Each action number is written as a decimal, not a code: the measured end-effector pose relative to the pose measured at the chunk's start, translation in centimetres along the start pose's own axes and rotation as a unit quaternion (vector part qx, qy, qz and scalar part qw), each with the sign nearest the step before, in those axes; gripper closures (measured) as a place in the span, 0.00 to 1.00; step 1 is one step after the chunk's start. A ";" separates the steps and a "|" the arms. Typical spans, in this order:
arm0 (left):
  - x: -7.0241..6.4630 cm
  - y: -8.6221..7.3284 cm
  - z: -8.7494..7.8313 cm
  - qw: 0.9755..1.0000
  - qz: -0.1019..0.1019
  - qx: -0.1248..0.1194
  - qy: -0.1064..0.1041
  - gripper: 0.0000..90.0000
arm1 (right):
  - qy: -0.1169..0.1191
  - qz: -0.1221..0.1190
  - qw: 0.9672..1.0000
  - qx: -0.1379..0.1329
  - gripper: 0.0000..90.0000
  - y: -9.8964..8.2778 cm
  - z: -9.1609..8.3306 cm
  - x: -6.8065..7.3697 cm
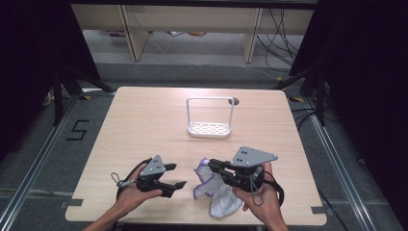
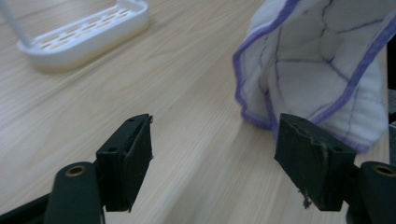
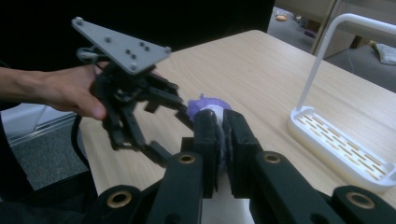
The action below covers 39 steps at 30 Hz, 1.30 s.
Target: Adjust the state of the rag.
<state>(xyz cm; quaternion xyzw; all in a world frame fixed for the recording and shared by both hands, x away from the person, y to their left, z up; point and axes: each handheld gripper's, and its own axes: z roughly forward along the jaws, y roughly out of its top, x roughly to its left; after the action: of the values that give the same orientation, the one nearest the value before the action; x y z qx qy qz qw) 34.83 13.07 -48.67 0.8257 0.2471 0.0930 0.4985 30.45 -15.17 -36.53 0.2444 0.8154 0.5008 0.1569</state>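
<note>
Right tongs [image 3: 219,140]: jaws pinched narrow on a fold of the white cloth [image 1: 219,190] with purple edging, holding its upper part lifted while the rest trails on the desk [image 1: 144,120] by the near edge. Left tongs [image 2: 215,158]: jaws spread wide, holding nothing, low over the desk and aimed at the cloth's hanging purple hem, just beside it but not touching. Each is held in one of the person's hands, the left hand [image 1: 132,195] at the near edge of the desk.

Further out, toward the far middle of the desk, well apart from the cloth: a white rack [image 1: 210,118] with a slotted base and a tall hoop handle, nothing in it.

Risks, as I judge them: the right grip takes only a thin bunch of fabric, so a tug could slip it free; the left jaws may close on loose hem and miss or snag.

Count: two tongs, one cloth, one rack.
</note>
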 end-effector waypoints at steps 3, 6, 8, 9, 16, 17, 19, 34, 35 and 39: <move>-0.3 0.5 1.5 1.000 -0.001 -0.002 -0.022 0.31 | 0.014 0.010 1.000 0.003 0.94 0.2 -0.1 0.3; -0.1 0.8 3.0 0.999 0.004 -0.003 -0.033 0.32 | 0.011 0.004 1.000 -0.002 0.94 0.3 -0.1 0.4; -0.1 0.9 3.5 0.999 0.014 -0.006 -0.029 0.35 | 0.015 -0.001 1.000 0.000 0.94 0.4 -0.2 0.4; -0.2 1.0 3.7 0.999 0.020 -0.008 -0.031 0.38 | 0.014 -0.006 1.000 -0.004 0.94 0.4 -0.2 0.3; -0.2 1.5 4.0 0.996 0.036 -0.043 -0.068 0.88 | 0.017 0.008 1.000 -0.004 0.94 0.5 -0.5 0.5; -0.2 1.6 3.9 0.996 0.036 -0.047 -0.070 0.96 | 0.011 -0.001 1.000 -0.009 0.94 0.5 -0.6 0.3; -0.4 2.1 3.0 0.995 0.059 -0.044 -0.064 0.97 | 0.013 -0.003 1.000 -0.006 0.94 0.5 -0.8 0.2; -3.1 9.4 -8.6 0.992 0.099 -0.046 -0.066 0.97 | -0.013 0.001 0.999 -0.038 0.94 1.7 -3.7 -1.2; -3.4 9.8 -8.9 0.992 0.101 -0.044 -0.068 0.97 | -0.013 0.000 0.999 -0.033 0.94 1.8 -3.8 -1.3; -2.7 9.7 -7.2 0.994 0.092 -0.023 -0.062 0.97 | -0.033 -0.002 0.999 -0.008 0.94 1.7 -2.7 -2.6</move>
<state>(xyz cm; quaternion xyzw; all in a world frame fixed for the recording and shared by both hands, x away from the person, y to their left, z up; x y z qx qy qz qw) 32.68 13.63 -36.51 0.8376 0.1366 0.0932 0.5206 31.68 -18.04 -33.80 0.2581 0.8060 0.4988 0.1868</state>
